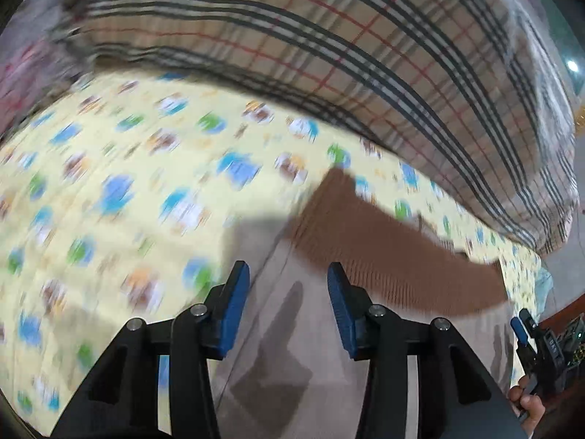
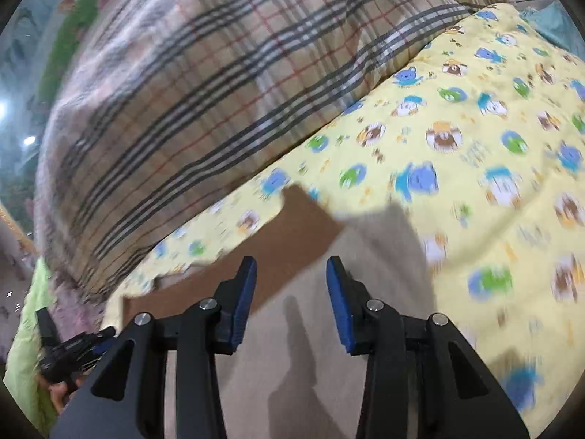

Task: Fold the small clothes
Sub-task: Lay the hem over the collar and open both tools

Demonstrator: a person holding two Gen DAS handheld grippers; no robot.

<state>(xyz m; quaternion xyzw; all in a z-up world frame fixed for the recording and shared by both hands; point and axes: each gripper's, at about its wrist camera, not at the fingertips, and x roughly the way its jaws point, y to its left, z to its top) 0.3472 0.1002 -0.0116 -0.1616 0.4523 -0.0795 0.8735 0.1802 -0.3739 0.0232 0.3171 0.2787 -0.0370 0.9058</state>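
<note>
Only rightward: sharp cartoon bears on yellow quilt (image 2: 475, 139), lime cloth (image 2: 25, 329).

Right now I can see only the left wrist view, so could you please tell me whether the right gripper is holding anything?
Observer: No. In the right wrist view the right gripper has its jaws apart with nothing between them, and it points at the beige garment near its brown band.
Operator: Thank you. Does that view show anything else that mine lacks?
Observer: Yes, a light green cloth shows at its lower left edge, past the plaid bedding.
</note>
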